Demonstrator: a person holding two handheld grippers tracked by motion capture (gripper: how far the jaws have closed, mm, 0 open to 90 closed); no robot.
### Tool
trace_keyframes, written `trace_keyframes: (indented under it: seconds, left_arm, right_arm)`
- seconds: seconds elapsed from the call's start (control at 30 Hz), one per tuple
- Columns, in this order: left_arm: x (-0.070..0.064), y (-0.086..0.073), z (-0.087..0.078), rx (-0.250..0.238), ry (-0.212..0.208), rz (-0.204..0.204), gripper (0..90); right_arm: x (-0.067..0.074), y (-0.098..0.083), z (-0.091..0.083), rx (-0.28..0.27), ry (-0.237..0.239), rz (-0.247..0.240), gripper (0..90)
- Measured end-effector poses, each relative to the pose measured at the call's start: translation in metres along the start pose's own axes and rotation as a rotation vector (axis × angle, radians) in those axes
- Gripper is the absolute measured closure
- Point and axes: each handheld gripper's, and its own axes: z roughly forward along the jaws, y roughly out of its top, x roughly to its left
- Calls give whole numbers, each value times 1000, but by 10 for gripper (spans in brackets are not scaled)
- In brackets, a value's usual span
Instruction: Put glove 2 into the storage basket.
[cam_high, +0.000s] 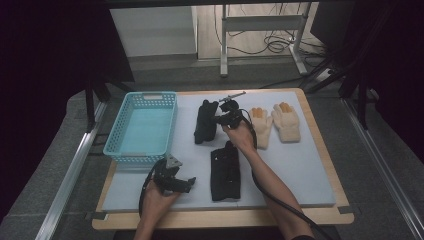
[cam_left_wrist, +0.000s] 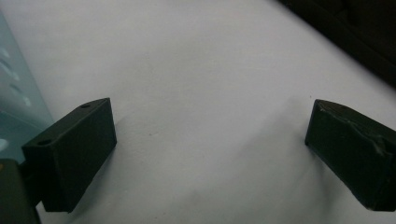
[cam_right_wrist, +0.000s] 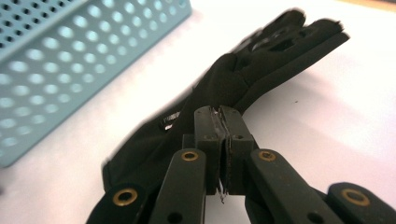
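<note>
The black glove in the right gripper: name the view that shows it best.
The right gripper view: the black glove lies close up beyond the right gripper, whose jaws are shut on its edge. The high view shows the same glove small and dark beside the blue basket. The left gripper view gives nothing sure of it.

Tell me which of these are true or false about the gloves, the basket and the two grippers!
1. The right gripper pinches a black glove. True.
2. The left gripper is shut. False: its jaws stand wide apart with nothing between them.
3. The blue basket has gloves inside. False: nothing lies in it.
4. Two cream gloves lie side by side on the mat. True.
5. Another black glove lies flat on the mat. True.
</note>
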Motion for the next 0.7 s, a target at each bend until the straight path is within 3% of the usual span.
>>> trace_keyframes:
  seconds: [0.3, 0.7]
  left_arm:
    - [0, 0, 0, 0, 0, 1, 25]
    - [0, 0, 0, -1, 0, 0, 25]
  right_arm:
    - [8, 0, -37, -39, 33, -24, 863]
    - [27, -11, -102, -95, 56, -69, 863]
